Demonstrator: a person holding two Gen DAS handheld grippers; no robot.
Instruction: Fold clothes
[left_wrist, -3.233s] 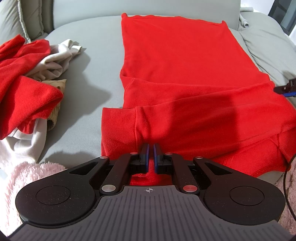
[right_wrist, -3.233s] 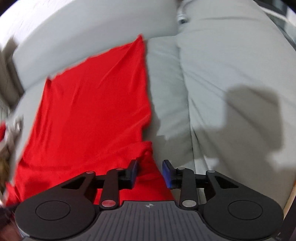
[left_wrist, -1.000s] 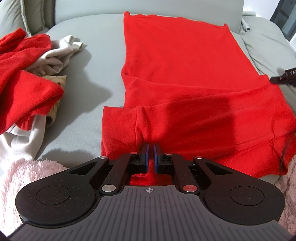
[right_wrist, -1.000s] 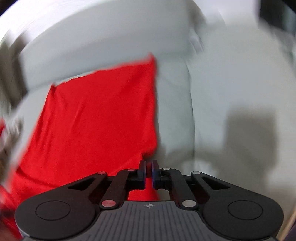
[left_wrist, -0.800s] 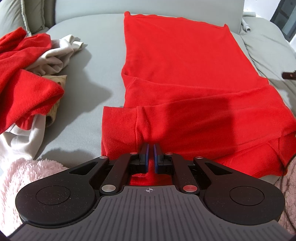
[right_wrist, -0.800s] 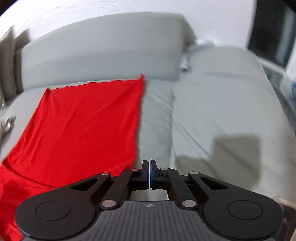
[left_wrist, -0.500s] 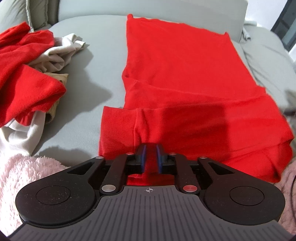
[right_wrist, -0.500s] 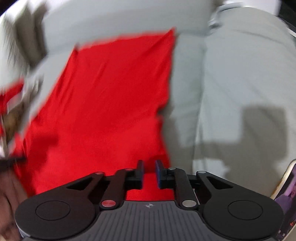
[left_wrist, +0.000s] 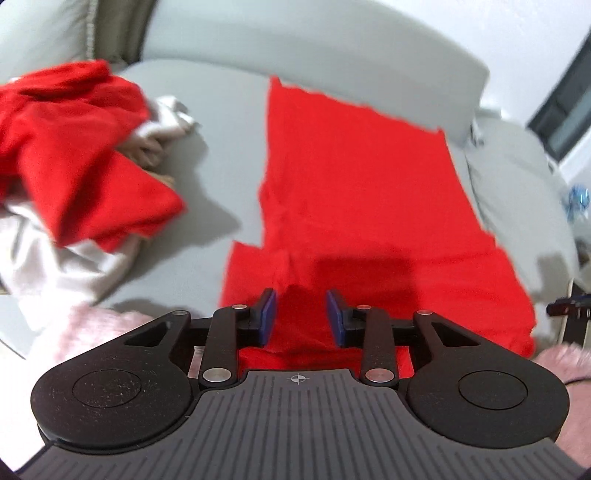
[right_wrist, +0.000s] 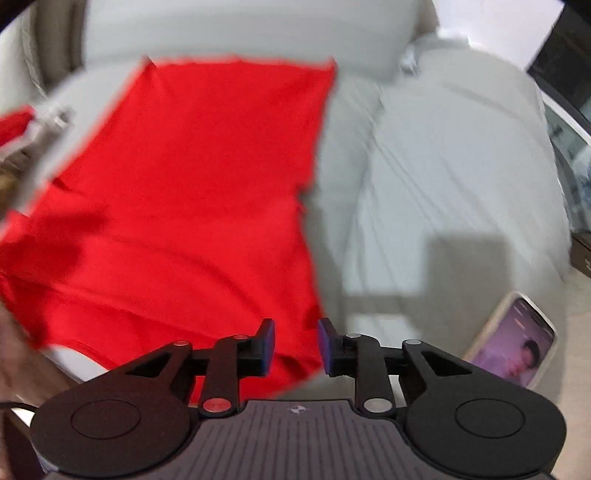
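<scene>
A red shirt lies spread flat on the grey sofa seat, its near part folded across. My left gripper hovers over the shirt's near edge. Its jaws are opening, and a raised red fold stands between the blue pads without being pressed. In the right wrist view the same red shirt fills the left half. My right gripper is above the shirt's near right corner. Its jaws are opening too, with cloth below the gap and none pinched.
A heap of red and white clothes lies on the sofa to the left. A pink fluffy blanket covers the near left edge. A phone with a lit screen rests near the grey cushion on the right.
The left jaws, earlier shut on the shirt's near edge, have parted and the gripper has lifted back. The right jaws, earlier shut, have parted, and that gripper has swung over the shirt's right corner.
</scene>
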